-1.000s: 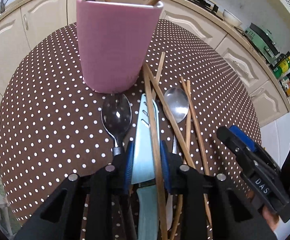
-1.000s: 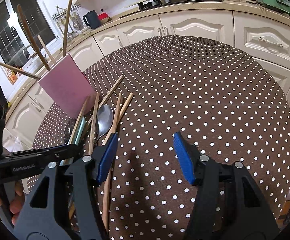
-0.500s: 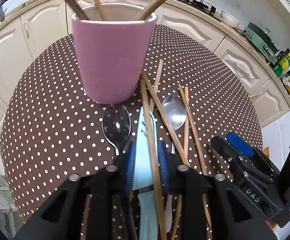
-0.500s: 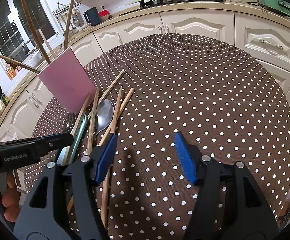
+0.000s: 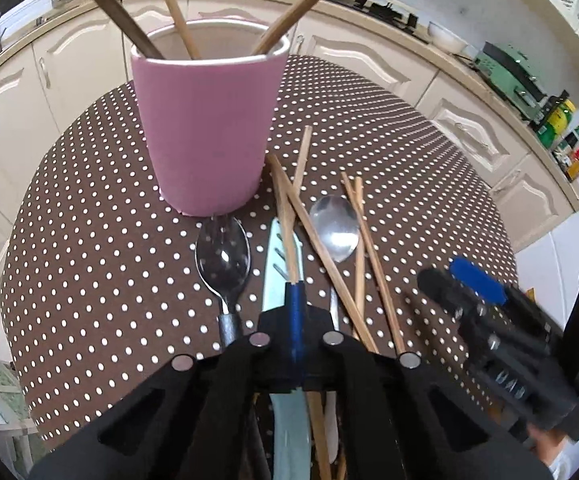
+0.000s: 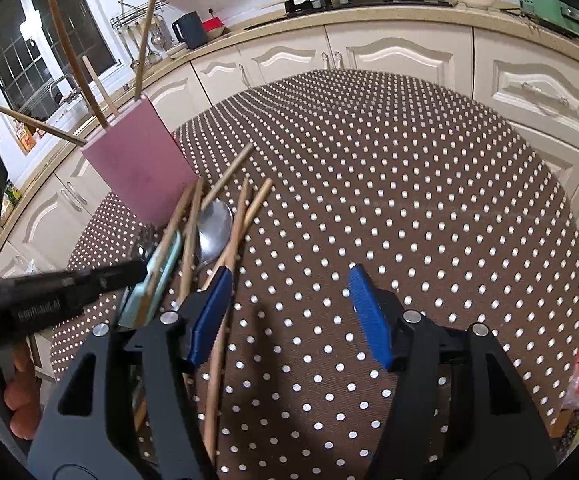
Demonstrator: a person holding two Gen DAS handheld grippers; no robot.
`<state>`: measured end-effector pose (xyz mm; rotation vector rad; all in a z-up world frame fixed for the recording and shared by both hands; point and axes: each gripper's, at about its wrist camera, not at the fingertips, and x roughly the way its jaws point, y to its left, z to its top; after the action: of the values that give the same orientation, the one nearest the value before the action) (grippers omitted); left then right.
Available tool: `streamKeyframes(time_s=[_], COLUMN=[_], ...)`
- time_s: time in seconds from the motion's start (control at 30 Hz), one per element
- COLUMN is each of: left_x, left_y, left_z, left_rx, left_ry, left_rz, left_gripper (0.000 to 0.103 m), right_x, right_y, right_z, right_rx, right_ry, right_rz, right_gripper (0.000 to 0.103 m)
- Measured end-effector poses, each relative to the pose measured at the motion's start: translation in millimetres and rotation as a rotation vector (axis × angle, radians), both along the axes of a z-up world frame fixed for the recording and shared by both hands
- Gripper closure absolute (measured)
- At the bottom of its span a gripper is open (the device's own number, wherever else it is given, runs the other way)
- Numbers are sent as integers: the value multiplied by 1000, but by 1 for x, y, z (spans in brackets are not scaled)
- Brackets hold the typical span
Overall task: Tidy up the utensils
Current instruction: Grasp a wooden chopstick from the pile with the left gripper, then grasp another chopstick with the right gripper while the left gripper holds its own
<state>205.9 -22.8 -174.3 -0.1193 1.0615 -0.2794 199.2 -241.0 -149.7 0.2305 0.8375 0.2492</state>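
Start at the left. The pink cup (image 5: 209, 128) stands upright at the far side of the dotted surface (image 5: 89, 240), ahead of your left hand-held gripper (image 5: 295, 304) and a bit to its left. It already has a few sticks in it.

Just in front of the cup lies a dark spoon (image 5: 223, 256). Its bowl is near the cup's foot and its handle points back at you.

Next to it lies the pale blue knife (image 5: 275, 276). It points straight away from you, tip toward the cup. One stick (image 5: 287, 220) lies along the top of the knife, the same way.

Your left hand-held gripper is right over these two. Its jaws are pressed almost together. The stick runs straight into them, so I think you are pinching the stick. The knife is too wide for that gap and seems to lie under it.

To the right is a shiny spoon (image 5: 335, 232), then more sticks (image 5: 373, 256) crossed over one another. They all point roughly away from you too.

Your right hand-held gripper (image 6: 289, 292) is spread wide and holds nothing. The pile lies by its left finger. Bare cloth is in front of it.

Your left hand is the nearer one to the cup. I think the stick needs to go up and forward, a little left, then tip upright over the cup's mouth.
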Motion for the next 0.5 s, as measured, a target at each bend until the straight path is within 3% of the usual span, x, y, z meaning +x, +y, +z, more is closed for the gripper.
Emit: streamKeyframes(time_s=[0.2,0.5], left_x=[-2,18], left_y=[1,-6], left_z=[0,-4], left_rx=[-7,45], left_ry=[0,61], left_rz=[-15,-13], left_gripper=[103,102], right_x=[11,16], right_y=[16,15], right_z=[23,11], right_rx=[-71,-42], right_ry=[10,77], right_rz=[48,54], right_gripper=[42,42])
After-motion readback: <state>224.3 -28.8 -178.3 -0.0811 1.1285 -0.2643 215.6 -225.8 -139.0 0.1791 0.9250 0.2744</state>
